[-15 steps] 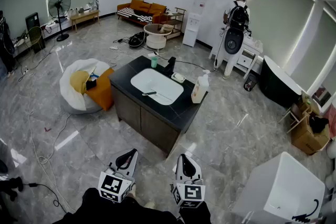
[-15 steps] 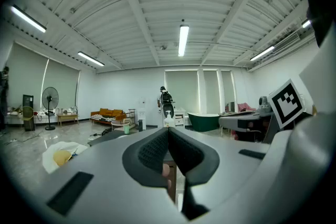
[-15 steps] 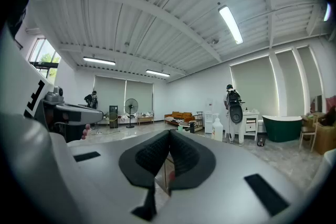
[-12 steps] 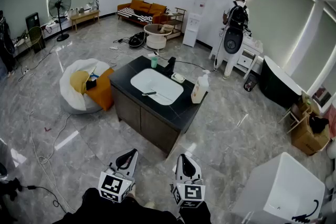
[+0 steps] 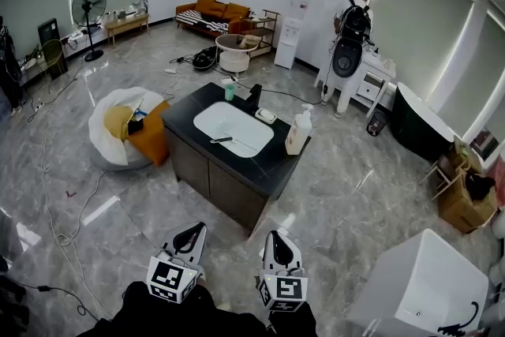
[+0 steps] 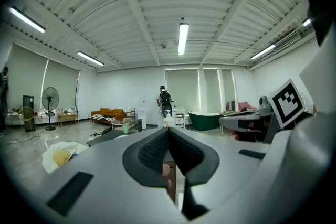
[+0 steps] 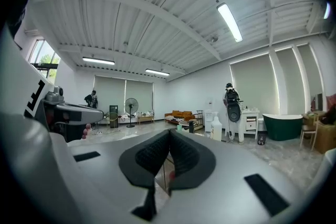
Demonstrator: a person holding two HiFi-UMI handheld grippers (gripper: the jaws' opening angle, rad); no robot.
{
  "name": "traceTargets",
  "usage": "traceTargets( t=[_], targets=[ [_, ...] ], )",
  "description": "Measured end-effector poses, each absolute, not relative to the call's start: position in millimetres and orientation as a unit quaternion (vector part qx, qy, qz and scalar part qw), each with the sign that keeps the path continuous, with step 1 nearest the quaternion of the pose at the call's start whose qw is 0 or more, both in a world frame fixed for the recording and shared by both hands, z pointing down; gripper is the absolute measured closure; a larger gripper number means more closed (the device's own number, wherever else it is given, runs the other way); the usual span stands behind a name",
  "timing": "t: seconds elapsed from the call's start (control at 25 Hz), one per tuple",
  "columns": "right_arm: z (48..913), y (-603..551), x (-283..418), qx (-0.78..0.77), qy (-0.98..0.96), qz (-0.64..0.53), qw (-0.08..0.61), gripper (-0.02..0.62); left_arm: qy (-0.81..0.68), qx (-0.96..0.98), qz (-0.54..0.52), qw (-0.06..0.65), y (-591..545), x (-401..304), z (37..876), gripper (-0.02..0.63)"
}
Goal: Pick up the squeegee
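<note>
The squeegee (image 5: pixel 222 140) is a small dark-handled tool lying in the white sink (image 5: pixel 245 130) of a black-topped vanity (image 5: pixel 272 162) in the middle of the room, seen in the head view. Both grippers are far short of it, low at the picture's bottom edge. My left gripper (image 5: pixel 189 236) is shut with nothing between its pads. My right gripper (image 5: pixel 278 242) is shut and empty too. In the left gripper view the jaws (image 6: pixel 168 131) meet in a point, with the vanity beyond them. The right gripper's jaws (image 7: pixel 169 136) also meet.
On the counter stand a green cup (image 5: pixel 230 92), a black faucet (image 5: pixel 254 97), a soap dish (image 5: pixel 266 116) and a white pump bottle (image 5: pixel 297 132). A beanbag (image 5: pixel 114 130) lies left of the vanity, cables (image 5: pixel 59 237) trail over the floor, and a white tub (image 5: pixel 426 284) stands near right.
The vanity sits slightly further left and higher in the head view. Both grippers keep their places and stay shut.
</note>
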State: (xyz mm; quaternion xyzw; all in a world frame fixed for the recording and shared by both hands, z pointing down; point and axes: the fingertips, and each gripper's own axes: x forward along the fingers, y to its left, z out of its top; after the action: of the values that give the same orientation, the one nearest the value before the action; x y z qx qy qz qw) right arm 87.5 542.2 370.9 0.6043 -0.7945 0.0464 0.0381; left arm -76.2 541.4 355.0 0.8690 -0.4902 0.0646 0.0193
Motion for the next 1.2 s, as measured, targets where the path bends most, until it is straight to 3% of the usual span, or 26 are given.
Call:
traceTargets(
  t=[0.36,1.2],
  targets=[
    [383.6,475.3,80.4,0.598,-0.799,0.049,0.035,0.578,-0.499,0.864,0.065,0.012,473.0,-84.0,359.4,0.583],
    [391.9,201.8,13.9,0.634,-0.767,0.077,0.057,0.578,-0.453,0.886,0.087,0.047,188.3,-150.0,372.5,0.583]
  ],
)
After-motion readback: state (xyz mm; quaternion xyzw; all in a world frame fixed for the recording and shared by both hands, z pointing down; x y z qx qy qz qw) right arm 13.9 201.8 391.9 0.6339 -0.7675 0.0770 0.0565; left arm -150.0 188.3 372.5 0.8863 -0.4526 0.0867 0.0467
